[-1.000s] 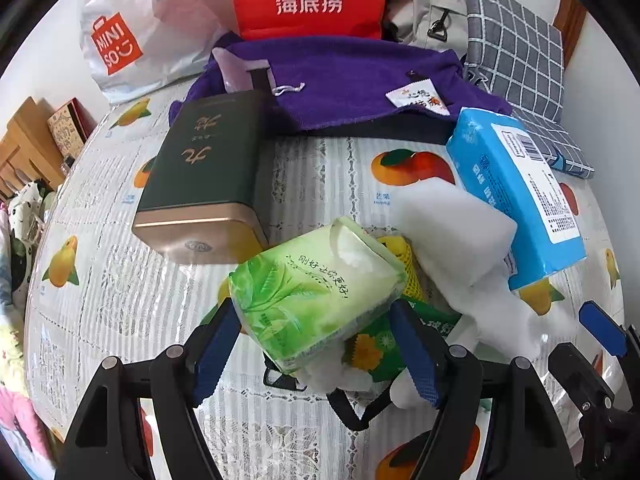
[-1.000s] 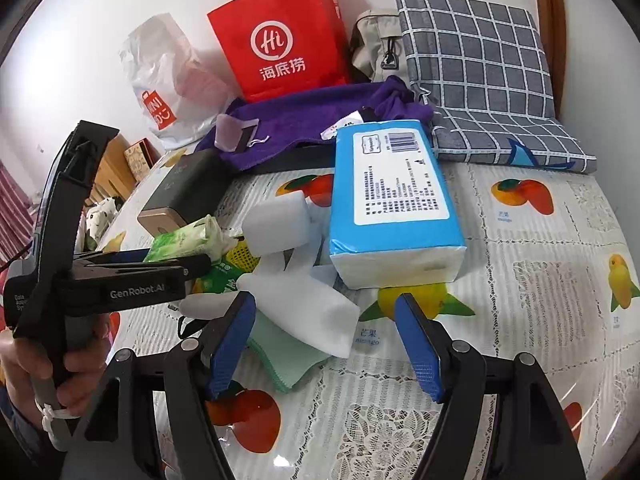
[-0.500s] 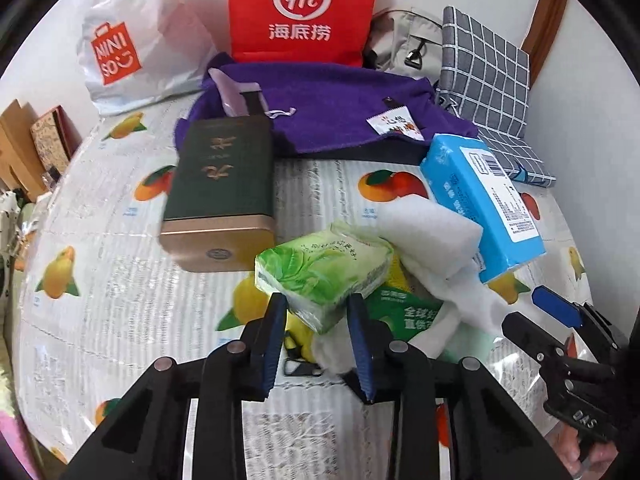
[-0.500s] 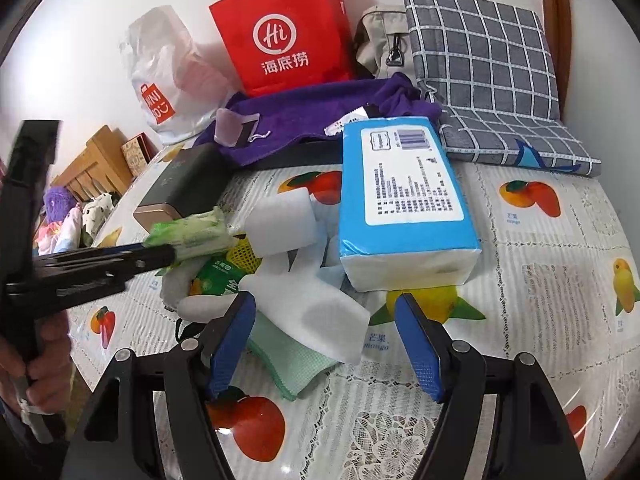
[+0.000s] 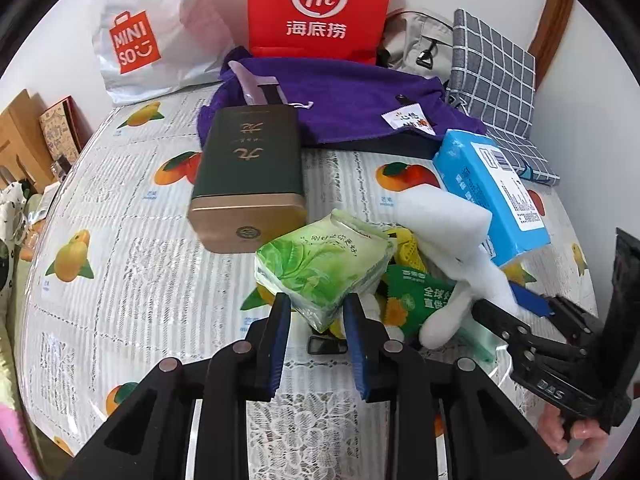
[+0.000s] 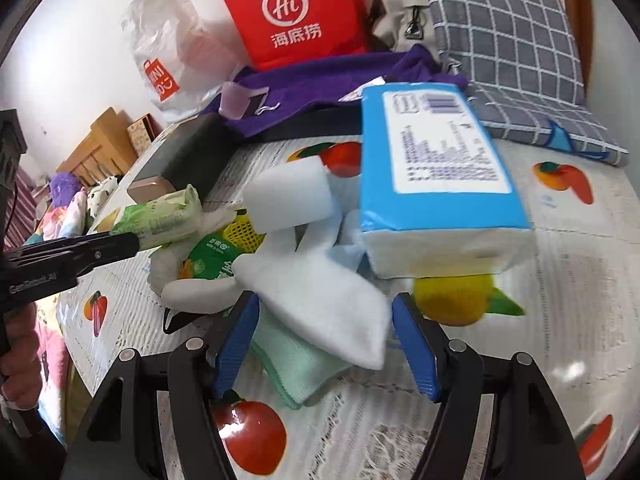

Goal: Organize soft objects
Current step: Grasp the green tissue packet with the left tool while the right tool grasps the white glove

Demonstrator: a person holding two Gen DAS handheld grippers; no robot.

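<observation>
My left gripper [image 5: 316, 312] is shut on a green tissue pack [image 5: 324, 264] and holds it above the fruit-print tablecloth; the pack also shows in the right wrist view [image 6: 164, 216]. My right gripper [image 6: 326, 320] is open, its blue fingers [image 6: 236, 340] on either side of a white cloth [image 6: 320, 300] that lies over a mint-green cloth [image 6: 288, 364]. Behind it lie a white sponge block [image 6: 290, 196], a blue tissue pack [image 6: 432, 176], a yellow mesh item [image 6: 240, 232] and a green wrapper [image 6: 212, 256]. The right gripper shows in the left wrist view [image 5: 520, 312].
A dark green tin with a gold base [image 5: 248, 176] lies left of the pile. At the back are a purple towel [image 5: 344, 100], a red paper bag [image 5: 316, 8], a white Miniso bag [image 5: 148, 36], a beige bag [image 6: 396, 16] and a grey checked cushion [image 6: 508, 52].
My left gripper closed on the green tissue pack and lifted it. My right gripper moved forward, so its open fingers now flank the white cloth.
</observation>
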